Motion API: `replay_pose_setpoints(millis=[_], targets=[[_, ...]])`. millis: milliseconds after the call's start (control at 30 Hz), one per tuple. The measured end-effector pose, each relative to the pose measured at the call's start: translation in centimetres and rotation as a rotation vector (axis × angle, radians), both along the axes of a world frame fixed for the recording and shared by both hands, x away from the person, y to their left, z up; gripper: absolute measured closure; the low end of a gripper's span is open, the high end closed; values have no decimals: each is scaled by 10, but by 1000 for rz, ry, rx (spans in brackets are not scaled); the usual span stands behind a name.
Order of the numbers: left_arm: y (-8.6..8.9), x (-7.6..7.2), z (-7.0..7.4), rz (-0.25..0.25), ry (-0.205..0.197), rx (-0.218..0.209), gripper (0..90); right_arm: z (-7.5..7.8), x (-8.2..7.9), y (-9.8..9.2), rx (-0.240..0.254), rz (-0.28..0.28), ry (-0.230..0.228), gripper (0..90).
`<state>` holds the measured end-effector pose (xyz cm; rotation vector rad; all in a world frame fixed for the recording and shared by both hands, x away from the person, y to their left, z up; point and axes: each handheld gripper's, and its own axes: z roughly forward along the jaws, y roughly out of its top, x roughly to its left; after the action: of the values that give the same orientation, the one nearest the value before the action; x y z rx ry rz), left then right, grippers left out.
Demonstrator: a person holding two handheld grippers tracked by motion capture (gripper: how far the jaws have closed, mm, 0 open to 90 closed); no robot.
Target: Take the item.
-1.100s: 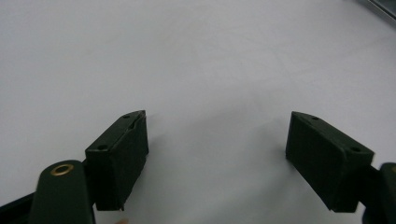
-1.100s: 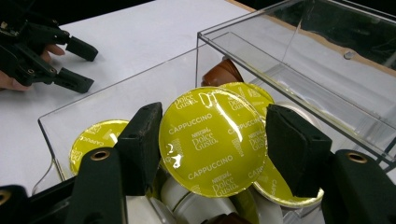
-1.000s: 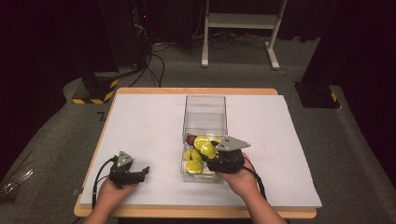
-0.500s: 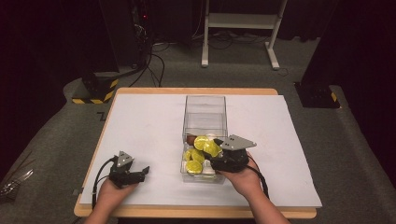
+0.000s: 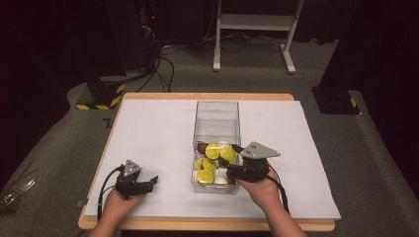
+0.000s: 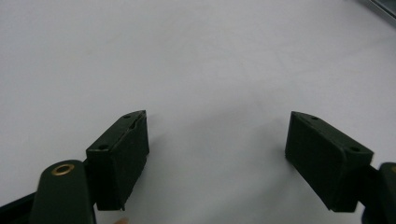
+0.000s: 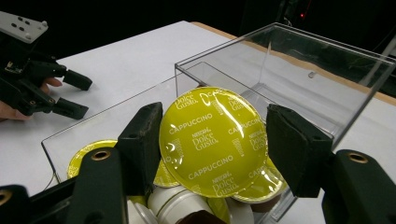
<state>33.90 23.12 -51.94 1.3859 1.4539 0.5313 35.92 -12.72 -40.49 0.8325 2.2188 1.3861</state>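
A clear, straight-walled plastic box [image 5: 218, 114] stands on the white-covered bench [image 5: 148, 128], and everything else I place from that box. Its near half holds a heap of coffee capsules: several with yellow foil lids [image 5: 206, 166], a few white bodies [image 5: 221, 179], and a brown one [image 5: 202, 147] at the back of the heap. The far half of the box is bare floor.

My right gripper [image 7: 212, 140] sits at the box's near right corner, reaching in over the heap. Between its jaws is a round capsule with a shiny yellow foil lid printed "Cappuccino" [image 7: 213, 140], raised above the others and turned lid-up toward my camera. The jaws pinch it across its width, one black pad against each side of its rim. From the high view this capsule [image 5: 228, 154] lies at the right of the heap, just ahead of the gripper's grey plate.

My left gripper [image 6: 217, 154] rests on the bench well to the left of the box, near the front edge, its jaws spread wide with only white surface between them.
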Motion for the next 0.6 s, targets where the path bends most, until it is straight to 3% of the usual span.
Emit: replay_pose_setpoints(millis=[267, 600], targets=[[0, 0, 0, -6, 3, 4, 217, 8, 1, -8, 44, -12, -21, 386], [0, 0, 0, 7, -6, 5, 220, 6, 2, -17, 71, -61, -40, 386]])
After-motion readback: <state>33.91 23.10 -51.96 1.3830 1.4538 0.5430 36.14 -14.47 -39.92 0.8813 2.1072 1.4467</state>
